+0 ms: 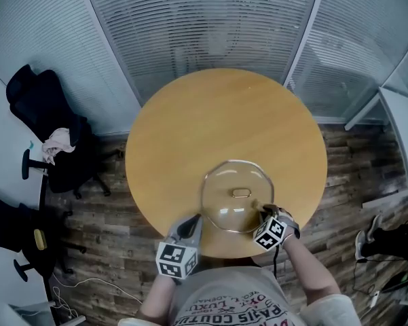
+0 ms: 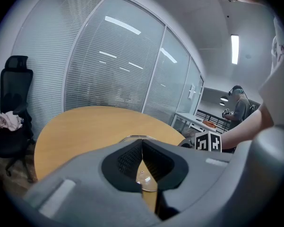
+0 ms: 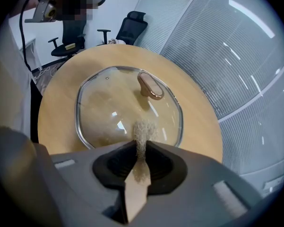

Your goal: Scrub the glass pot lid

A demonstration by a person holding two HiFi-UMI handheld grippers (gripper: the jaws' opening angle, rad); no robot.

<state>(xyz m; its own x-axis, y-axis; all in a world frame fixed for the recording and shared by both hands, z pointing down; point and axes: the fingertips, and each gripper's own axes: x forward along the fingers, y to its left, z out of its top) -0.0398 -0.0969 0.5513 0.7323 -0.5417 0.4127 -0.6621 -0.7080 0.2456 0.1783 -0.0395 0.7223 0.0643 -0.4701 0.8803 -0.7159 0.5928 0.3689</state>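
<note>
Right tool (image 3: 141,143): pinching a thin tan scouring pad (image 3: 142,131) edge-on, its frayed tip on the glass pot lid (image 3: 108,108) just short of the lid's knob (image 3: 150,86), likely so the fibres scrape the glass. Left tool (image 2: 142,142): tips pressed together, nothing between them, at the lid's near-left rim, probably to stop it sliding. The lid lies dome-up on the table (image 3: 56,98), near the person's edge.

In the left gripper view, the grey body of the left gripper (image 2: 142,143) hides most of the clear glass pot lid (image 2: 132,138); only slivers show. The near end of the tan fibrous scrub pad (image 3: 142,129) disappears between the jaws of the right gripper (image 3: 141,145).
</note>
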